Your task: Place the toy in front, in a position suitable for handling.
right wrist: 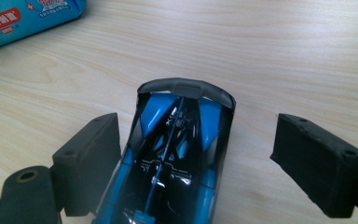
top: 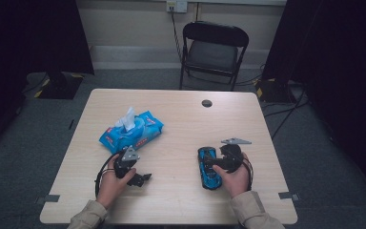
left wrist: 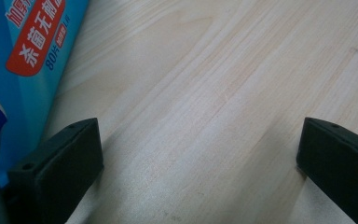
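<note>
In the high view, a pale wooden desk [top: 181, 114] was seen with a blue plastic pack of wet wipes [top: 131, 130] lying toward its ten o'clock area, a white wipe [top: 128, 118] sticking up from its top. The left gripper [top: 139, 180] was held in the left hand [top: 110, 186] at about seven o'clock on the desk, just below the pack. The right gripper [top: 206, 162] was held in the right hand [top: 234, 180] at about five o'clock, its jaws pointed toward nine o'clock over a glossy blue and black toy sports car [top: 208, 168] resting on the desk.

In the left gripper view, the jaws of the left gripper [left wrist: 200, 149] were spread wide with nothing but bare desk wood [left wrist: 214, 93] between them. The wipes pack [left wrist: 23, 70] was seen at nine to eleven o'clock, just beside the near jaw.

In the right gripper view, the jaws of the right gripper [right wrist: 198, 158] were parted on either side of the toy car [right wrist: 172, 158]; one jaw was seen close against the car's flank, the other well clear of it, so the car was straddled, not clamped. Its grey rear wing [right wrist: 186, 88] pointed toward twelve o'clock. A corner of the wipes pack [right wrist: 23, 16] was seen at eleven o'clock.
</note>
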Tool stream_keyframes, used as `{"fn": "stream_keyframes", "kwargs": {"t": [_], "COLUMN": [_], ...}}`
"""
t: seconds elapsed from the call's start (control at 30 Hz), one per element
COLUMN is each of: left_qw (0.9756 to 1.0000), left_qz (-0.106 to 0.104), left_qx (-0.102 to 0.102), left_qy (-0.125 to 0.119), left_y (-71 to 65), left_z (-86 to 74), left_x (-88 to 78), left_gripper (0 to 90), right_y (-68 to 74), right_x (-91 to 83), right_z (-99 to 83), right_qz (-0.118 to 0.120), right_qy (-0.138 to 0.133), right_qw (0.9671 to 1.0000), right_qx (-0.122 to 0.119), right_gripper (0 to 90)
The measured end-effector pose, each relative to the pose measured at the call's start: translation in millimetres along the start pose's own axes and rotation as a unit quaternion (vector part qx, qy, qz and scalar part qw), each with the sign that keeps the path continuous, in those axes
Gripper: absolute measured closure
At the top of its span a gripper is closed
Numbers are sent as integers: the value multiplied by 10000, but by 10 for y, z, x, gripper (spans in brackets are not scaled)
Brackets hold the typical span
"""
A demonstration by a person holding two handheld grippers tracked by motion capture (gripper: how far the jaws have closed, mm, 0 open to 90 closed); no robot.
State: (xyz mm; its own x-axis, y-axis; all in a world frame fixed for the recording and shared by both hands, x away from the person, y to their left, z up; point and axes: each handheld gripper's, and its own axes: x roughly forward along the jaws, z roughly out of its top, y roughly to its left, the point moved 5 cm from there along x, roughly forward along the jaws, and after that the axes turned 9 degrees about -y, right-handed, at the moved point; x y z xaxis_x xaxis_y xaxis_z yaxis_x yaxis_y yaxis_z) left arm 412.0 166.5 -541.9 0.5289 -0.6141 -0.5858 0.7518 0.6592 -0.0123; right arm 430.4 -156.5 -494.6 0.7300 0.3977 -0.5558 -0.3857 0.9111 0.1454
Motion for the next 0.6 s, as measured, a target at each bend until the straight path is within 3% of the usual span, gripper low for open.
{"fn": "stream_keyframes", "kwargs": {"t": [0.6], "left_qw": [10000], "left_qz": [-25], "left_qx": [1], "left_qy": [-4], "left_y": [1], "left_z": [1], "left_x": [3], "left_gripper": [0], "right_y": [96], "right_x": [319], "right_z": [-43], "right_qz": [-231], "right_qy": [164], "right_qw": [9995], "right_qx": [170], "right_gripper": [143]}}
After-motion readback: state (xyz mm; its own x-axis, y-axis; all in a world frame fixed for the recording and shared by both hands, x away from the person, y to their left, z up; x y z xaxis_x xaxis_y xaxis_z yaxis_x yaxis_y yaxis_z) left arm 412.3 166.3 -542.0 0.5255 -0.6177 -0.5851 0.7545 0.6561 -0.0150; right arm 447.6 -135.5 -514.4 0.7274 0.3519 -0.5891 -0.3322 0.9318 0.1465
